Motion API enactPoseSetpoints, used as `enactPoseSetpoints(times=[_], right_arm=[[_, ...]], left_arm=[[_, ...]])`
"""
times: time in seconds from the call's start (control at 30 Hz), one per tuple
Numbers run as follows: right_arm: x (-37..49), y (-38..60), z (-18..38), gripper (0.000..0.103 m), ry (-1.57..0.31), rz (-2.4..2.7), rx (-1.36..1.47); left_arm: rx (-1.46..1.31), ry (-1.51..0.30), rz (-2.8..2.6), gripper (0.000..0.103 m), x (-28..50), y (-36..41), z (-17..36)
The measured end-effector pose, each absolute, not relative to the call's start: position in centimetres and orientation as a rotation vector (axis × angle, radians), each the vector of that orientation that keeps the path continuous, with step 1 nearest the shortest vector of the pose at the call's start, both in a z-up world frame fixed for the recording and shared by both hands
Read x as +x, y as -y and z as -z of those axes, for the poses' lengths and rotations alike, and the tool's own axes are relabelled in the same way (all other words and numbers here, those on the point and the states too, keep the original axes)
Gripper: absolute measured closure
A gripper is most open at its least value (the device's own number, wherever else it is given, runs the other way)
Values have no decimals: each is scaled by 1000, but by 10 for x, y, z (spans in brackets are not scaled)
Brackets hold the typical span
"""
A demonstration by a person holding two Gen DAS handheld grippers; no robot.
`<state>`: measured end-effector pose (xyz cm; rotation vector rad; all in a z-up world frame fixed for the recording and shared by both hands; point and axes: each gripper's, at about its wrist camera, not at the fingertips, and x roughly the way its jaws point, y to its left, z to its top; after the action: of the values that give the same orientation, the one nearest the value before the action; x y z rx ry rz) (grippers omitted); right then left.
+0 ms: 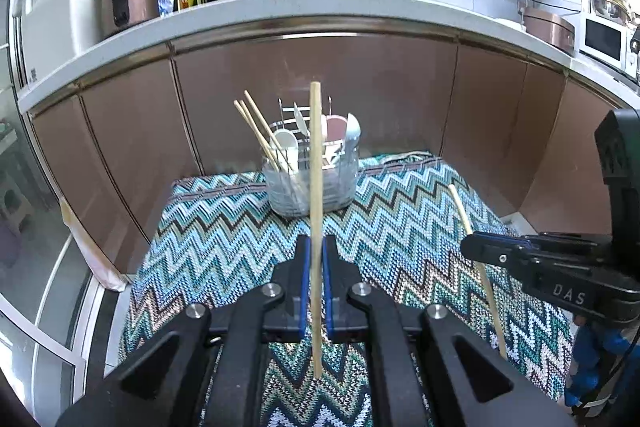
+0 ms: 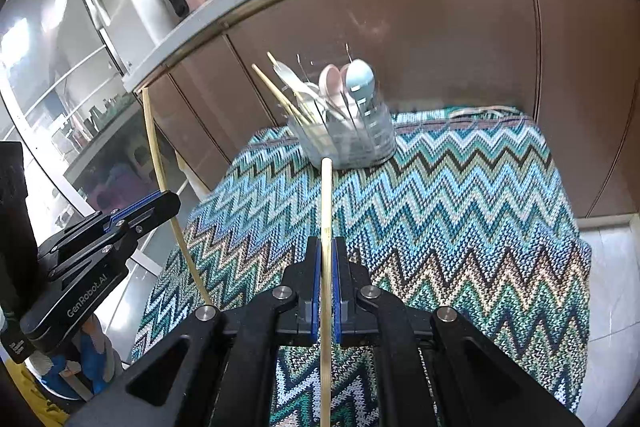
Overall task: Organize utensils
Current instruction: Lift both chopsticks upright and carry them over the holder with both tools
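While a zigzag cloth (image 1: 400, 227) covers the low table, a clear holder (image 1: 312, 183) stands at its far end, close to the brown cabinet doors (image 1: 360, 87). The holder has chopsticks (image 1: 256, 127) and spoons (image 1: 336, 129) inside. Nearer than the holder, above the cloth, the left tongs (image 1: 316, 259) are closed on one upright chopstick (image 1: 316, 187). To the right of the holder, the right tongs (image 2: 327, 259) are closed on a second chopstick (image 2: 326, 207). Both sticks are out of the holder.
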<state>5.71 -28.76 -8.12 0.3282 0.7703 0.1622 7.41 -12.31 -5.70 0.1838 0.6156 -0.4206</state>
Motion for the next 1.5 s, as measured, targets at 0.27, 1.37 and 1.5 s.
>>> enactPoseSetpoints(times=[0.27,1.37,1.5], right_arm=[[54,283,59,98,-700,-162,291],[196,272,-39,98,-215,-255,160],[219,276,-35,98,-168,-233,166]], left_arm=[[200,-547,391,98,71,125,42],[-212,-341,453,98,230,95,-20],[-233,-330,438,98,257,103,-12]])
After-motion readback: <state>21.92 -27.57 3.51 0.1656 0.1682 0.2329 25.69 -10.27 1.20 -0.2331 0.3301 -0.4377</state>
